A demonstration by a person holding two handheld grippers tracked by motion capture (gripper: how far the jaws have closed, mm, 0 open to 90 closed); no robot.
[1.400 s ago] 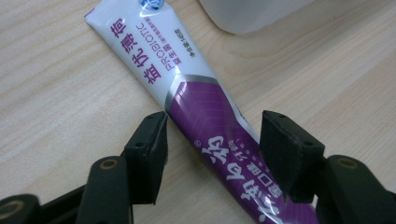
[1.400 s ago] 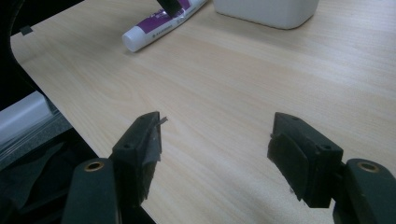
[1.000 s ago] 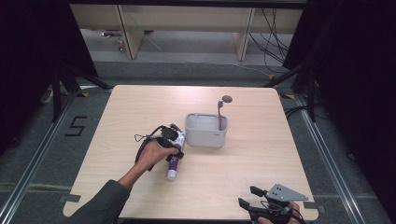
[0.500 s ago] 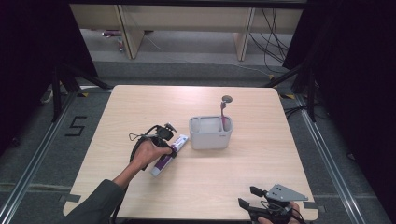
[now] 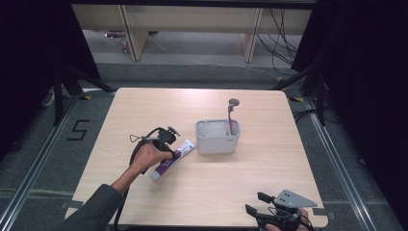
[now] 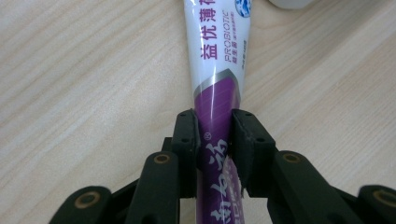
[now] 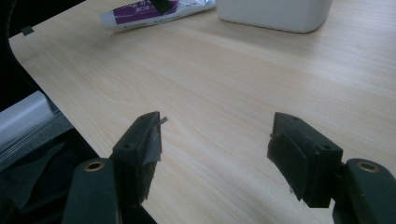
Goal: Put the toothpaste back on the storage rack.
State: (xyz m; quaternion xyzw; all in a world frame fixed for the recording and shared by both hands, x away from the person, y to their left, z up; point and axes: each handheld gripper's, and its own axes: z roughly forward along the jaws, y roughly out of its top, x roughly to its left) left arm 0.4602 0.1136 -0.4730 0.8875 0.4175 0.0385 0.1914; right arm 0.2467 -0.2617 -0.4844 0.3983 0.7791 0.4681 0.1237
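Gripping left tongs (image 6: 215, 140) on "PROBIOTIC"-labelled purple-and-white toothpaste tube (image 6: 217, 70).

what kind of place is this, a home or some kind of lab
Probably a lab or recording studio: the pale wooden table stands alone between black curtains, with loose cables and a taped number 5 on the grey floor.

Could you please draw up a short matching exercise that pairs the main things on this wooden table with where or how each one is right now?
Things:
1. purple-and-white toothpaste tube
2. pink toothbrush
3. grey rectangular plastic holder
4. right gripper

States:
A. standing upright in a compartment
B. jaws open, above bare wood at the near edge
C. clamped between the left gripper jaws
D. sitting near the table's middle

Pairs: 1-C, 2-A, 3-D, 4-B
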